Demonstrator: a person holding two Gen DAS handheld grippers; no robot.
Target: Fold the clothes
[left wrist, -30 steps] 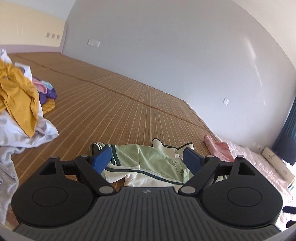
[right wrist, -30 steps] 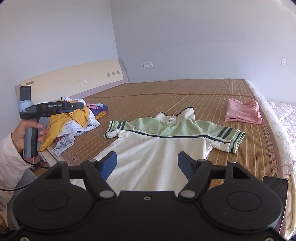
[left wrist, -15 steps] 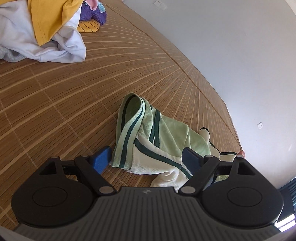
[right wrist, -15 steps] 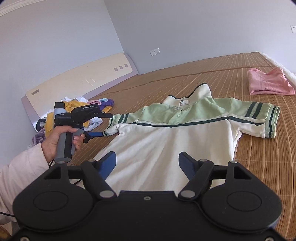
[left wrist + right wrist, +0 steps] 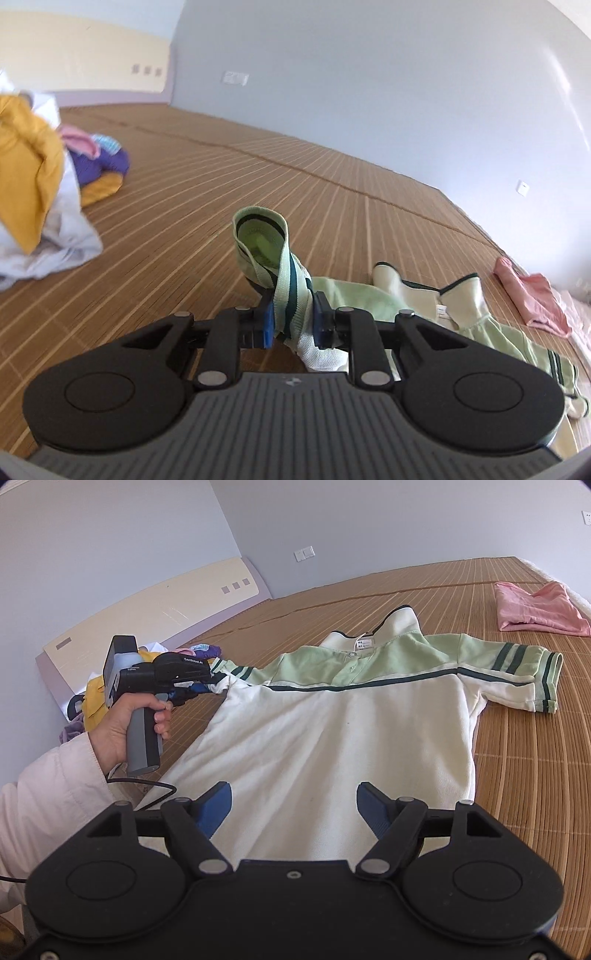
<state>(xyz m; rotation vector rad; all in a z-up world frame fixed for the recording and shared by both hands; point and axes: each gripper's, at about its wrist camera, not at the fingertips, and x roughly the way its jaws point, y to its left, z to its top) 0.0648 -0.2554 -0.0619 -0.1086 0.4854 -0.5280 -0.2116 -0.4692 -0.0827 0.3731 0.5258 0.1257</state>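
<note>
in the left wrist view, our left tongs [image 5: 293, 325] are clamped on the striped sleeve [image 5: 284, 280] of the polo shirt [image 5: 480, 325], the blue pads [image 5: 268, 326] pressing the cuff from both sides. the cuff loops up above the pads, its open end facing us at about 12 o'clock, lifted off the bamboo mat [image 5: 221, 206]. the rest of the shirt trails away toward 3 o'clock, lying on the mat with its cream collar showing. at 9 o'clock sits a pile of clothes [image 5: 44, 192], yellow, white and purple, well apart from the shirt. a folded pink garment [image 5: 532, 299] lies at 3 o'clock near the wall.

in the right wrist view, our right tongs [image 5: 293, 808] stand wide apart with nothing between them, hovering over the lower body of the polo shirt [image 5: 332, 738], which lies front up and spread flat on the bamboo mat [image 5: 535, 757]. its far sleeve rests flat at 2 o'clock. at 10 o'clock our left hand [image 5: 129, 720] grips the handle of the left tongs [image 5: 201, 688], whose tips hold the near sleeve [image 5: 229, 672] raised off the mat. the pile of clothes [image 5: 92, 698] shows behind that hand, beside a cream headboard [image 5: 155, 609]. the pink garment [image 5: 535, 609] lies at 1 o'clock, apart from the shirt.
</note>
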